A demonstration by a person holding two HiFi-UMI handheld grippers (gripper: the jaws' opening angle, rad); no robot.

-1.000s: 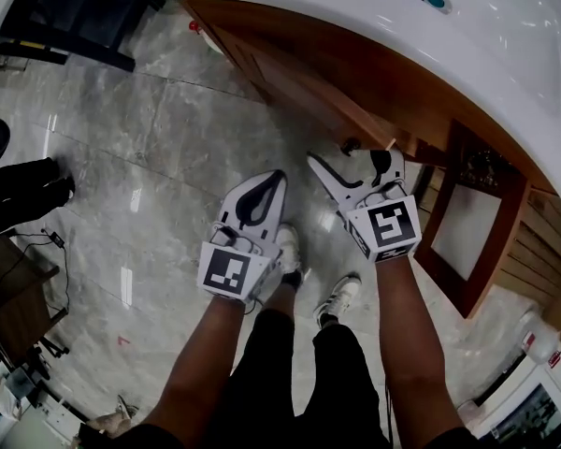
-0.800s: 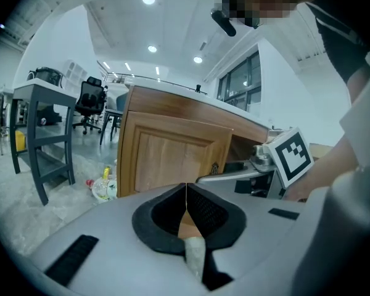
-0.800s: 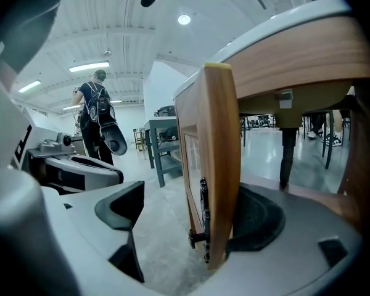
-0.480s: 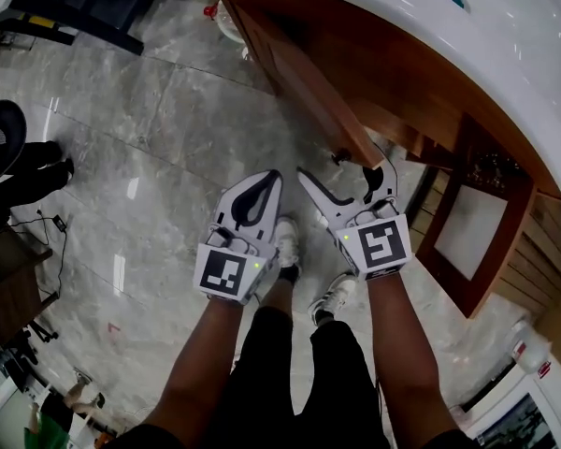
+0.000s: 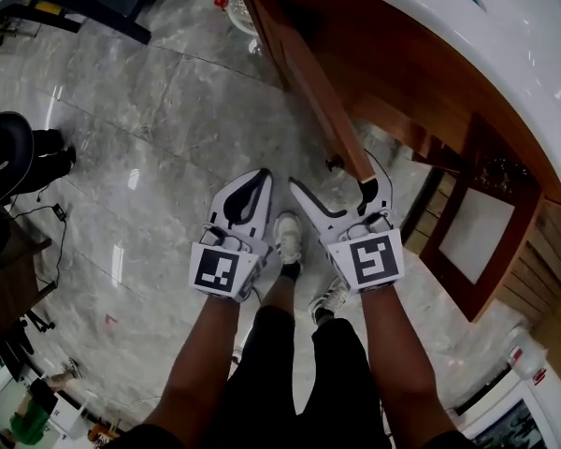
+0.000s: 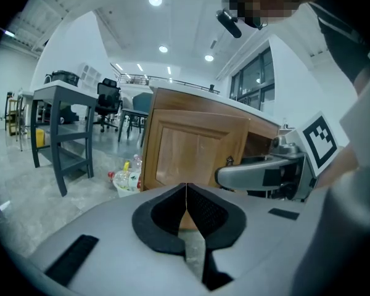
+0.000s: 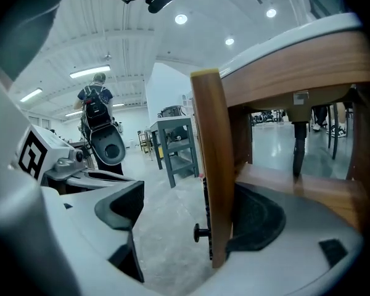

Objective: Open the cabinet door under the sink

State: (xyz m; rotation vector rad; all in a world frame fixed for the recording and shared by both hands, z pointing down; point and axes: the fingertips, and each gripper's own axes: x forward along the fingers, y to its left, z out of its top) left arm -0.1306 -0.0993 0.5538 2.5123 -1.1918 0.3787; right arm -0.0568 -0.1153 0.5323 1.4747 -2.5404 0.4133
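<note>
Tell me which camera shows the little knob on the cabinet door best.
The right gripper view: the knob sticks out in profile from the door, close and clear. The head view shows only a small dark dot from above; the left gripper view shows it tiny at the door's edge.

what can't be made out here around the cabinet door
- cabinet interior: head view, hidden by the cabinet door and countertop
- whether the right gripper far pad touches the door: right gripper view, door edge covers it
- tub contents: left gripper view, too small
</note>
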